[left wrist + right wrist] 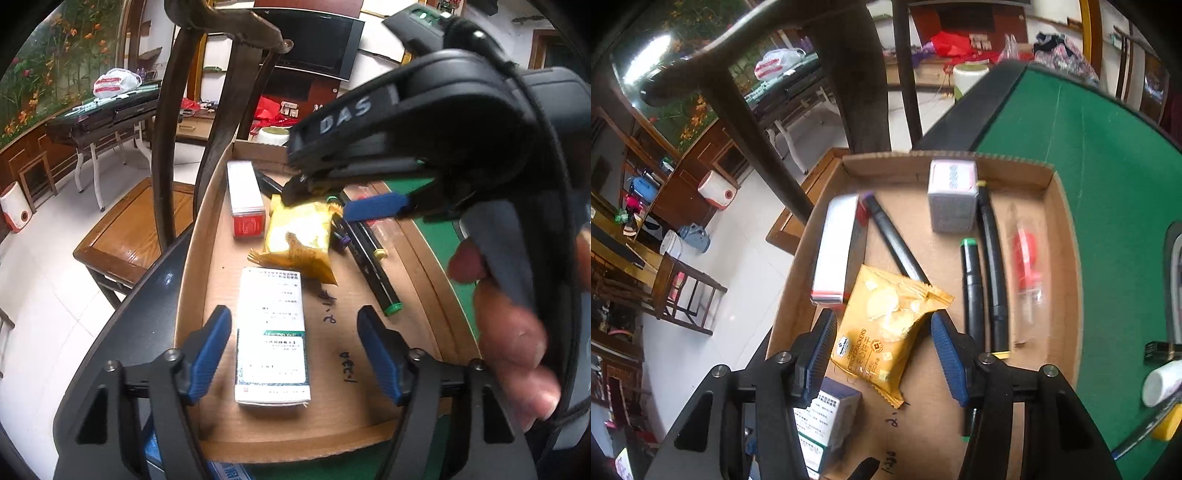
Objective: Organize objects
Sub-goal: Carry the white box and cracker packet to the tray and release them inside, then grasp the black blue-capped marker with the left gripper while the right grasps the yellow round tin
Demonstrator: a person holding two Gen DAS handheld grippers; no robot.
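Yellow foil cracker packet [890, 328] lies diagonally between my right gripper [884, 350] fingers, parted, apparently untouching; left gripper [295, 354] gapes empty.

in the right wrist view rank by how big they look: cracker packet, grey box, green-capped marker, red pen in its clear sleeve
1. cracker packet, though it lies nearest the camera
2. grey box
3. green-capped marker and red pen: too alike to rank
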